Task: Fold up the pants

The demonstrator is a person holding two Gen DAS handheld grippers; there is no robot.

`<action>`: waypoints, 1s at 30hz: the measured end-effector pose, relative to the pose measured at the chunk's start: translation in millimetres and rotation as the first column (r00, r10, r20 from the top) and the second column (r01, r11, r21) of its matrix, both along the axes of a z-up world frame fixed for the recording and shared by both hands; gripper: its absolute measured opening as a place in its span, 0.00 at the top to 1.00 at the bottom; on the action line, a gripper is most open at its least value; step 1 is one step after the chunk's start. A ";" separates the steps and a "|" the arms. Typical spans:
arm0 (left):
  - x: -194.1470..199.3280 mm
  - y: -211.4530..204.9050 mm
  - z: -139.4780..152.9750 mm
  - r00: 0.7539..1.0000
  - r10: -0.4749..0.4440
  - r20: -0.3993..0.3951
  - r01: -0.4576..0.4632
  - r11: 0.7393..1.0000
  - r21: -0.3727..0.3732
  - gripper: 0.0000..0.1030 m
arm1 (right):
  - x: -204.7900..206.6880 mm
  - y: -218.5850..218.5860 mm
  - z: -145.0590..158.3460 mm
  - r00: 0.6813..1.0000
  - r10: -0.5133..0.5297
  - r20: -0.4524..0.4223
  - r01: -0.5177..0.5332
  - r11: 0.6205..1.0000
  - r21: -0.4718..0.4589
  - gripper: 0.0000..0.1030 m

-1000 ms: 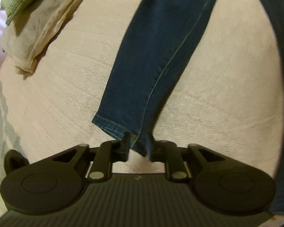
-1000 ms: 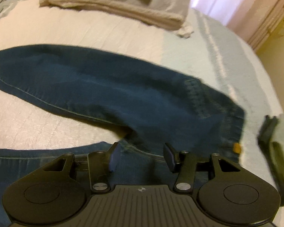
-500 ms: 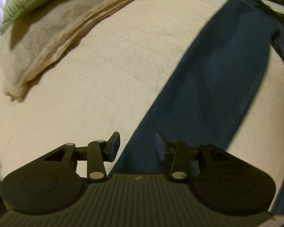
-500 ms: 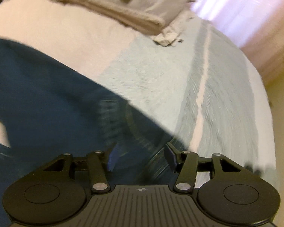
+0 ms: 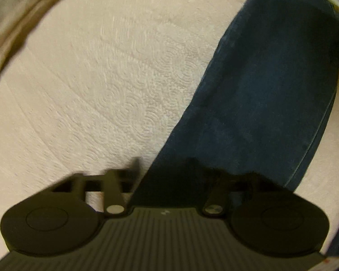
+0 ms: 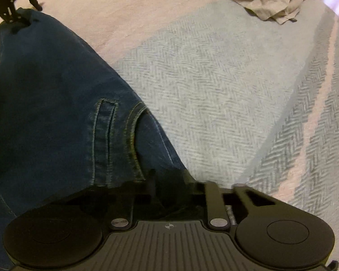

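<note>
Half a second ago both views were smeared with motion and the denim sat farther off; now the cloth has come right up to both pairs of my fingers and the pillows have slid to the frame edges.

In the left wrist view, a beige pillow [image 5: 9,22] shows as a blur at the upper left, on the cream quilted bedspread [image 5: 106,72]. The dark blue denim pants [image 5: 271,94] run from the upper right down to my left gripper [image 5: 163,164]. Its fingers stand spread, the left one [image 5: 135,163] over bare bedspread, the right one dark against the denim; whether they touch the cloth I cannot tell.

In the right wrist view, the other gripper [image 6: 5,2] is at the far upper left, at the end of the lifted pants [image 6: 47,103]. The denim hangs in a taut sheet down to my right gripper [image 6: 169,180], with a belt loop [image 6: 104,140] and a curved pocket seam [image 6: 133,140] just above it. The fingers are pinching the waistband edge, the cloth bunched between them. To the right lies a pale blue herringbone blanket [image 6: 214,85], and a crumpled beige cloth [image 6: 275,6] lies at the top right.
</note>
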State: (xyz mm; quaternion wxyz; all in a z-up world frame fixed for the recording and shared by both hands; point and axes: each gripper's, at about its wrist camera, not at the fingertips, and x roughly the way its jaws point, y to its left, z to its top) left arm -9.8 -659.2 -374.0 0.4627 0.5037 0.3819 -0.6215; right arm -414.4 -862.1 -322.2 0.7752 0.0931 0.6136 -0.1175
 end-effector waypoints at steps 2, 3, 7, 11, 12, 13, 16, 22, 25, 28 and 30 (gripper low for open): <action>-1.0 -3.1 6.9 1.000 0.002 0.001 -0.002 1.000 0.012 0.95 | -3.2 -2.4 8.9 0.999 -0.036 0.021 0.036 0.999 -0.003 0.97; -1.9 -6.0 16.6 1.000 -0.010 0.017 0.010 1.000 0.003 0.95 | -6.0 -5.0 16.0 0.997 -0.069 0.041 0.069 0.998 0.005 0.99; 15.2 -28.5 53.4 0.999 0.012 0.050 -0.007 0.993 -0.116 0.95 | -22.5 -23.8 41.5 0.985 -0.149 0.090 0.150 0.989 -0.008 0.99; 16.9 -57.8 35.9 0.993 -0.027 0.113 0.036 0.996 -0.077 0.90 | -21.0 -21.2 19.2 0.975 -0.216 0.051 0.218 0.975 -0.046 0.90; 15.1 -59.4 25.0 0.986 -0.037 0.160 0.046 0.997 -0.056 0.86 | -21.9 -18.4 13.9 0.968 -0.246 0.042 0.249 0.966 -0.071 0.79; 18.0 -57.1 20.3 0.983 -0.036 0.182 0.045 0.998 -0.047 0.86 | -23.1 -15.3 11.8 0.959 -0.279 0.044 0.282 0.954 -0.102 0.68; 23.5 -42.3 19.4 0.974 0.025 0.227 -0.006 0.996 -0.083 0.74 | -25.9 0.6 21.8 0.935 -0.347 0.073 0.355 0.915 -0.194 0.56; 20.6 12.0 50.6 0.965 0.130 0.227 -0.086 0.977 -0.193 0.67 | -24.4 87.9 73.0 0.879 -0.421 0.224 0.469 0.846 -0.251 0.56; 11.8 42.7 61.2 0.964 0.168 0.204 -0.126 0.970 -0.206 0.60 | -4.4 149.3 77.1 0.853 -0.431 0.294 0.478 0.871 -0.112 0.56; 4.7 86.1 59.8 0.955 0.169 0.245 -0.118 0.971 -0.208 0.51 | 16.6 197.8 52.9 0.854 -0.441 0.275 0.462 0.887 -0.014 0.56; -0.7 115.5 48.3 0.938 0.122 0.324 -0.062 0.980 -0.190 0.48 | 28.8 221.8 34.7 0.869 -0.448 0.210 0.462 0.887 -0.016 0.56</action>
